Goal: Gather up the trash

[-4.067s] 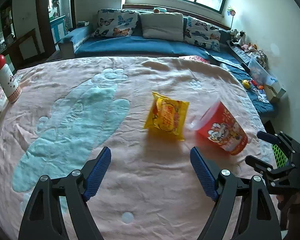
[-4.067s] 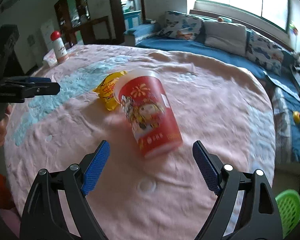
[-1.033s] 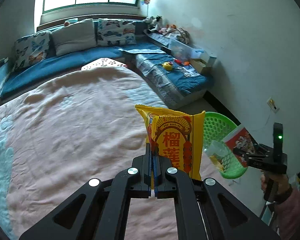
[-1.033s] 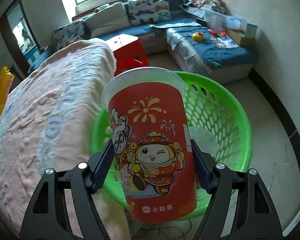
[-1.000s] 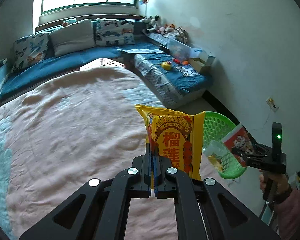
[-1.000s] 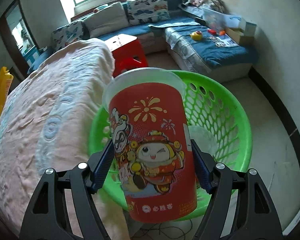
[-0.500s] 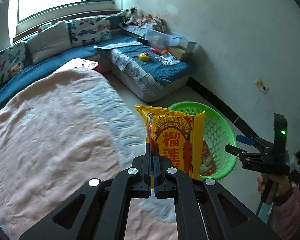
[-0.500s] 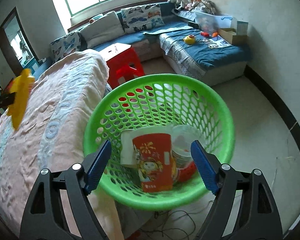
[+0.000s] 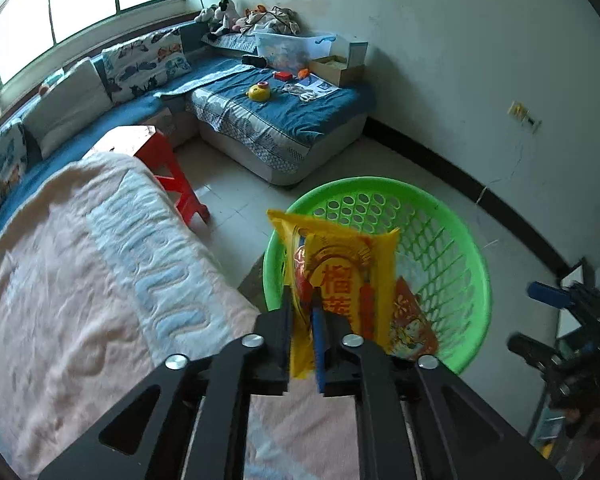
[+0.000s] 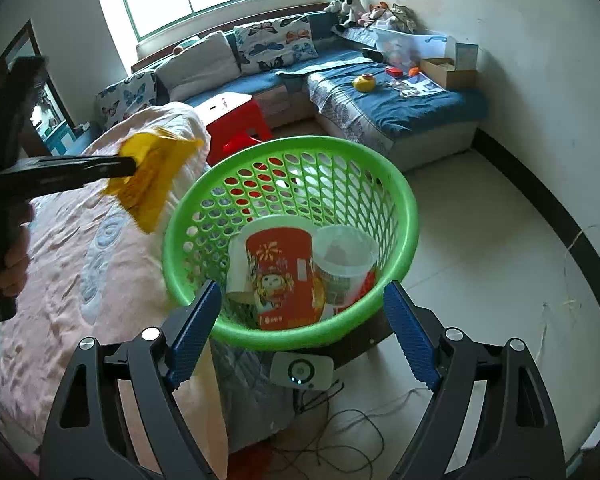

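basket (image 10: 404,204): red cup (image 10: 284,276), clear cup (image 10: 342,256) inside | left gripper (image 9: 306,312): loosening, yellow packet (image 9: 340,276) between pads | right gripper (image 10: 300,324): released, empty

A yellow snack bag (image 9: 342,276) stands upright between the left jaws, which have just been opening. The red cup (image 10: 284,276) lies tilted in the green basket (image 10: 400,196), ahead of the spread right jaws.

The left gripper (image 9: 302,312) has the yellow snack bag (image 9: 340,276) sitting between its fingers, which have just been easing apart, right above the near rim of the green basket (image 9: 452,240). A red cup (image 9: 412,328) lies inside. The pink bedspread (image 9: 80,280) fills the left side.
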The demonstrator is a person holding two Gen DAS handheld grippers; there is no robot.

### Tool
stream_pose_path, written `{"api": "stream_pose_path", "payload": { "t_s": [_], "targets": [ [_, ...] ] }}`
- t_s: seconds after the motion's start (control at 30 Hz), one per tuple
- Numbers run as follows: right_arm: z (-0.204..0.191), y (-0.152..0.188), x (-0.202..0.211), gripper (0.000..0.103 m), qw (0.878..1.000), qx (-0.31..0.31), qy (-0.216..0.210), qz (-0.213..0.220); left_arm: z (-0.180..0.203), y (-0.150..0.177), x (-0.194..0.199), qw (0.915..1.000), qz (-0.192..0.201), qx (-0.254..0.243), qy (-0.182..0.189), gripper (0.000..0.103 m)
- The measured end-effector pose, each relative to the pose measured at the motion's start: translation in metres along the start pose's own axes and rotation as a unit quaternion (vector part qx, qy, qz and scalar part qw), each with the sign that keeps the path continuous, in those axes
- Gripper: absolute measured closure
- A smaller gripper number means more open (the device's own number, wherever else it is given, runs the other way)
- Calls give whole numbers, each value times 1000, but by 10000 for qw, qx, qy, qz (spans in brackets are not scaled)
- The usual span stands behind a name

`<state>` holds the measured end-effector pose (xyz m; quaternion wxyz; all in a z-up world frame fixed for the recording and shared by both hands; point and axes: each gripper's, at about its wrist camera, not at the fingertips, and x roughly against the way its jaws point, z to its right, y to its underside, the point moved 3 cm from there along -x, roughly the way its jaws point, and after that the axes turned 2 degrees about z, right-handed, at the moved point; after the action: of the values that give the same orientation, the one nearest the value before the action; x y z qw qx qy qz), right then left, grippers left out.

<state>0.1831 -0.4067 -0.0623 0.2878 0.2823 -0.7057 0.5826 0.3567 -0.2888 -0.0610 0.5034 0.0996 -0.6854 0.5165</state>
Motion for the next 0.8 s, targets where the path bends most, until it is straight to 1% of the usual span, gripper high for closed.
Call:
{"api": "stream_pose_path", "payload": {
  "t_s": [0.07,0.13,0.2,0.37,0.43,0.47,0.63,0.7,0.77,0.8],
  "targets": [
    [-1,3,2,20,10000,-42,-40,6,5,-2,-6,10000,2,-37,-12,82],
    [-1,7,3,20,10000,-71,-64,10,9,-3,-11,9999,3,-28,112,74],
    [-3,9,4,20,9999,-98,-83,-5,11,-2,-14,10000,-5,-35,75,54],
    [-3,13,7,20,9998,-145,-104,-13,14,4,-10,9999,53,-41,105,50],
    [-4,14,9,20,9998,-155,-131,13,12,7,-3,9999,90,-14,86,50],
    [-6,14,11,20,9998,-154,-127,38,11,8,1,9999,106,12,75,48],
    [-16,14,20,19,9998,-123,-94,92,1,19,26,9996,247,130,-45,41],
    [-23,14,24,18,9998,-127,-116,114,-4,22,37,9992,318,203,-94,35],
    [-31,14,29,18,9997,-122,-151,130,-11,28,51,9985,402,330,-145,32],
    [-36,15,31,18,9997,-100,-149,142,-13,31,55,9983,415,354,-185,32]
  ]
}}
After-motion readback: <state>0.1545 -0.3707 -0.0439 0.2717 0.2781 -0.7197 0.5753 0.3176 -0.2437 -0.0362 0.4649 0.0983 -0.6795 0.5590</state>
